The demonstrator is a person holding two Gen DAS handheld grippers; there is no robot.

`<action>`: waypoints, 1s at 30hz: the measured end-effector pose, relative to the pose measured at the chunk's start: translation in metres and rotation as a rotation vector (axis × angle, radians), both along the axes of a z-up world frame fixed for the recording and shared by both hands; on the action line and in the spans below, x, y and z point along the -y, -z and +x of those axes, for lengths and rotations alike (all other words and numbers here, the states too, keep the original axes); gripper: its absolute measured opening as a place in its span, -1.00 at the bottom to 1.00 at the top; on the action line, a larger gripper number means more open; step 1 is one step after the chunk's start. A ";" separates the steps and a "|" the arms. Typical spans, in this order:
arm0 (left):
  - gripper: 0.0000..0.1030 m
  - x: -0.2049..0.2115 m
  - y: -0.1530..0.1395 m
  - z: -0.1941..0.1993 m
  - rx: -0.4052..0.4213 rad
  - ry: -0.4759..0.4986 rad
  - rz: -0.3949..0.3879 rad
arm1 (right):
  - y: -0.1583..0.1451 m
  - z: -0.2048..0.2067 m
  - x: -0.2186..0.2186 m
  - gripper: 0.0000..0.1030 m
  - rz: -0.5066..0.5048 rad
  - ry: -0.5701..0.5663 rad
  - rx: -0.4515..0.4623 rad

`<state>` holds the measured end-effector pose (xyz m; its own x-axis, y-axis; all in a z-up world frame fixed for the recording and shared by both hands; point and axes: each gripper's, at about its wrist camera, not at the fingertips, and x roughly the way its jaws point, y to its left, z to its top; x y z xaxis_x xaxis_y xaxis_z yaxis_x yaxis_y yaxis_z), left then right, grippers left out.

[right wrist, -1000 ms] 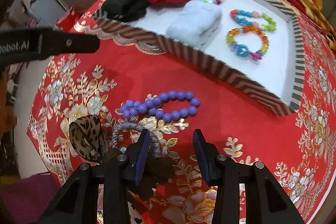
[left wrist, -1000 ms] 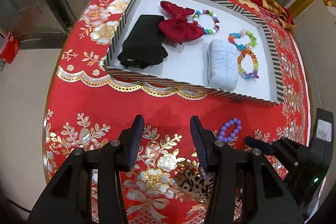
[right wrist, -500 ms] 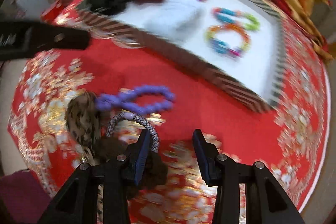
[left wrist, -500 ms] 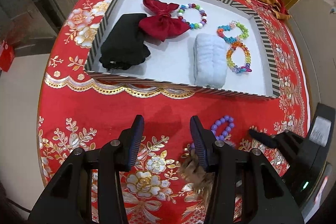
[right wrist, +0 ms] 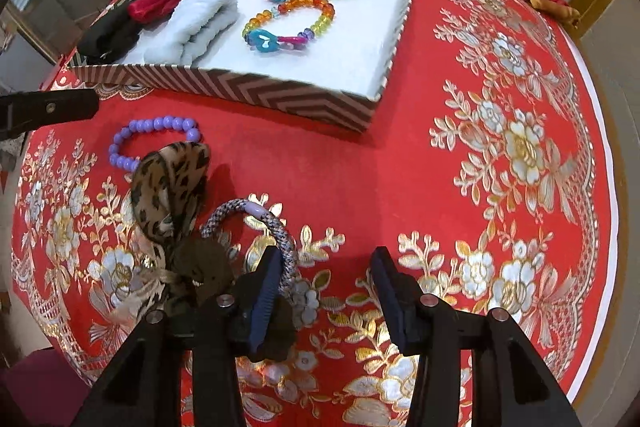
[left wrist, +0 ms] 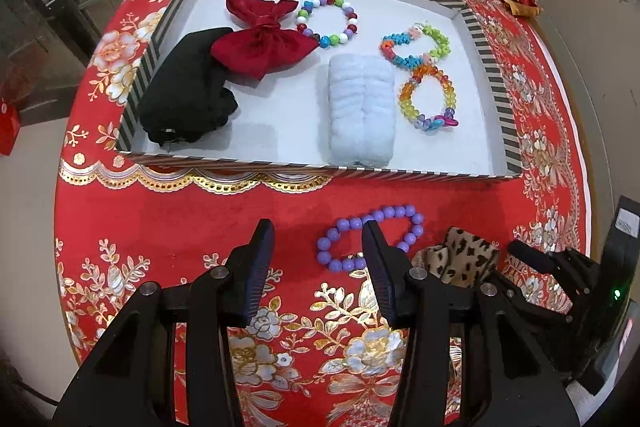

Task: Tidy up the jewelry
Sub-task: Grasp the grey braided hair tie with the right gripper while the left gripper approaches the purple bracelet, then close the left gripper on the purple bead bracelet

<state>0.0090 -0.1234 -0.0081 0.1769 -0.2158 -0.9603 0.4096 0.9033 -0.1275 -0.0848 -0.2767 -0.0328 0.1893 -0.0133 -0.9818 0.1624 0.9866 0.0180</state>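
While both grippers hang open and empty, the purple bead bracelet [left wrist: 370, 237] lies on the red cloth short of the striped tray [left wrist: 494, 67] — just beyond the left gripper [left wrist: 318, 261], its long axis crosswise.

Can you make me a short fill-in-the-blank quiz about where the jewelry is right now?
1. The purple bead bracelet lies on the red ____, outside the striped tray.
2. Inside the tray lie ____ bead bracelets.
3. The leopard-print hair tie lies beside the bracelet, nearer the ____ tool.
4. Both tools, left and right, are ____.

Missing words: tablecloth; three; right; open
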 end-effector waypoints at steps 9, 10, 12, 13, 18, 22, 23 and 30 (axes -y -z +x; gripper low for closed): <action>-0.13 0.009 0.029 -0.002 0.006 0.045 0.103 | -0.006 -0.038 0.007 -0.60 -0.004 0.025 0.093; -0.13 0.012 0.032 -0.002 0.013 0.053 0.111 | -0.010 -0.043 0.004 -0.67 0.001 0.035 0.099; -0.13 0.016 0.036 -0.002 0.028 0.063 0.128 | -0.011 -0.047 0.008 -0.70 0.013 0.052 0.109; -0.13 0.019 0.040 -0.001 0.039 0.065 0.145 | -0.013 -0.047 0.011 -0.73 0.021 0.060 0.117; -0.13 0.024 0.042 0.001 0.063 0.068 0.131 | -0.035 -0.053 0.025 -0.84 0.059 0.082 0.185; -0.65 0.030 0.040 -0.004 0.086 0.101 0.096 | -0.056 -0.049 0.021 -0.87 0.077 0.081 0.233; -0.72 0.033 0.040 -0.007 0.086 0.109 0.095 | -0.057 -0.047 0.020 -0.87 0.073 0.075 0.232; -0.84 0.017 0.035 -0.012 0.045 0.085 0.058 | -0.034 -0.017 0.016 -0.62 0.057 -0.011 0.154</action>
